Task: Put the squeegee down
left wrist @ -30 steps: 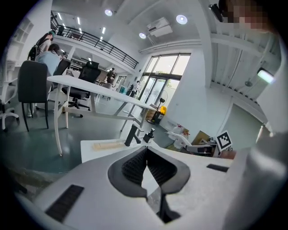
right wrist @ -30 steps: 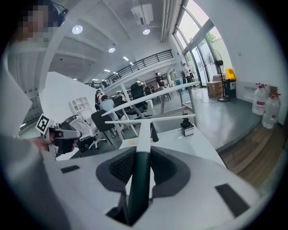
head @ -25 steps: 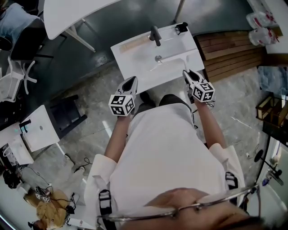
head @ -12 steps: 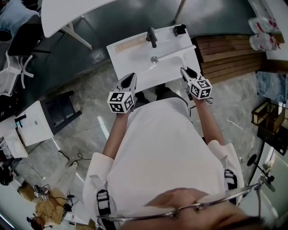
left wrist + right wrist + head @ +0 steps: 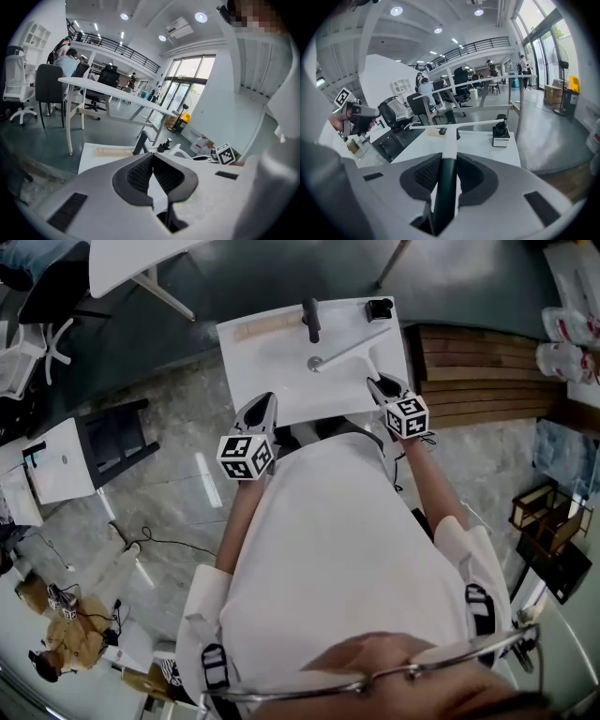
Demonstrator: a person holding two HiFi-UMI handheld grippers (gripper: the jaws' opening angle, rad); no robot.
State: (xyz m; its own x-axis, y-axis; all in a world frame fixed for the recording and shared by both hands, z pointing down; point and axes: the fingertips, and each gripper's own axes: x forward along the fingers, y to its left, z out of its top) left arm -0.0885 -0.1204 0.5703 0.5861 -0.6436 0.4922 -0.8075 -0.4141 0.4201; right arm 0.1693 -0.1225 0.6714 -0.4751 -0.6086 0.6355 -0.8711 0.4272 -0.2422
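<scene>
Grey veined floor surrounds the white tabletop [image 5: 272,381] in the head view, turning to darker flooring beyond its far edge. A wooden slat platform [image 5: 478,367] lies just to the right of the tabletop. On the tabletop's far side sit a beige strip [image 5: 267,329], a dark upright fitting [image 5: 310,320] and a small black device [image 5: 380,307] at the far right corner. The left tongs [image 5: 263,405] hover at the tabletop's near edge. The right tongs [image 5: 377,382] reach over its near right part with the squeegee [image 5: 352,346] stretched out above the surface.

From the left gripper view, the left tongs [image 5: 152,159] are pressed together with nothing between them. Past the tabletop [image 5: 93,161] stands a long white table [image 5: 117,91] on thin legs, with tall glazed doors [image 5: 187,89] and a railed mezzanine [image 5: 117,47] behind.

Along the right gripper view, the right tongs [image 5: 447,161] pinch the squeegee's dark green handle [image 5: 445,183]. Its white shaft and crosswise blade lie over the tabletop [image 5: 487,150], with the black device [image 5: 501,133] at the blade's right end. I cannot tell whether the blade touches the surface. Office chairs [image 5: 419,103] and ceiling spotlights [image 5: 397,10] fill the hall beyond.
</scene>
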